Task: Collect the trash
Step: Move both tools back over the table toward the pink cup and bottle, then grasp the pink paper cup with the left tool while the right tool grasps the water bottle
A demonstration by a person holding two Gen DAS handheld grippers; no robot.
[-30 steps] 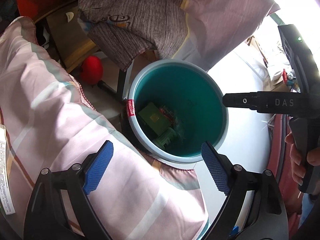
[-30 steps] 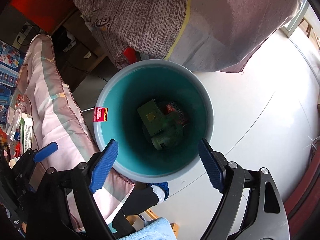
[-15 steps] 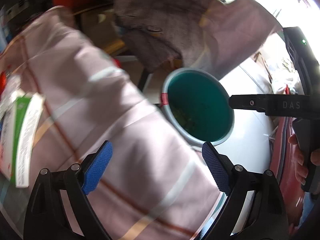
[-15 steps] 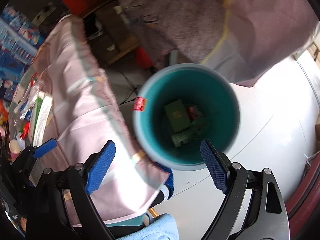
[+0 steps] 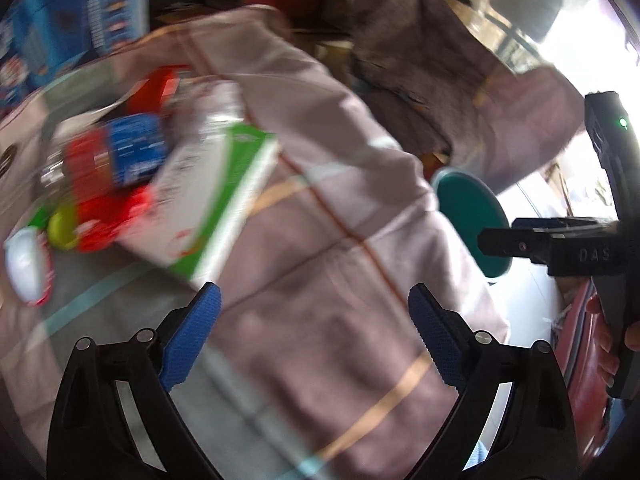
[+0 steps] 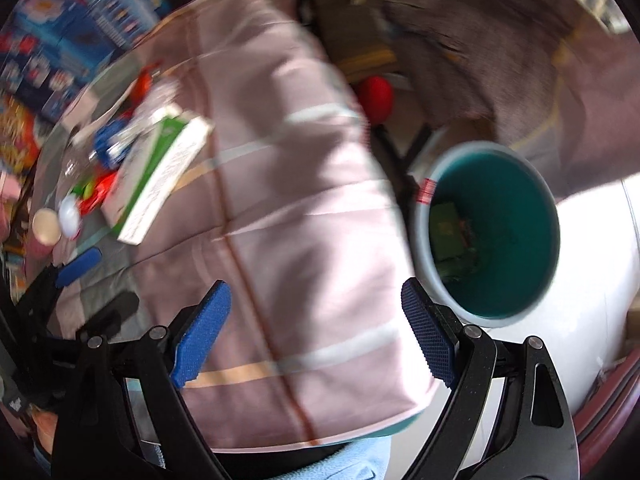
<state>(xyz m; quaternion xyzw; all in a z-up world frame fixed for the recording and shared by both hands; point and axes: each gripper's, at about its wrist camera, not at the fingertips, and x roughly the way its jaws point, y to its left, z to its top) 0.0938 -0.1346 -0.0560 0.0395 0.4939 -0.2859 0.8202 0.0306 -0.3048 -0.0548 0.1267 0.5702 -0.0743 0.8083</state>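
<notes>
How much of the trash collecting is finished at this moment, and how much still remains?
Partly done: the teal bin already holds a green box and other scraps. Nothing is in hand; the left gripper and right gripper are both open and empty. Left: the green-and-white carton, a red and blue wrapper and small caps lie on the pink striped cloth.

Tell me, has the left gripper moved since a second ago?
Yes. The left gripper swung left, away from the bin, toward the green box on the cloth.
</notes>
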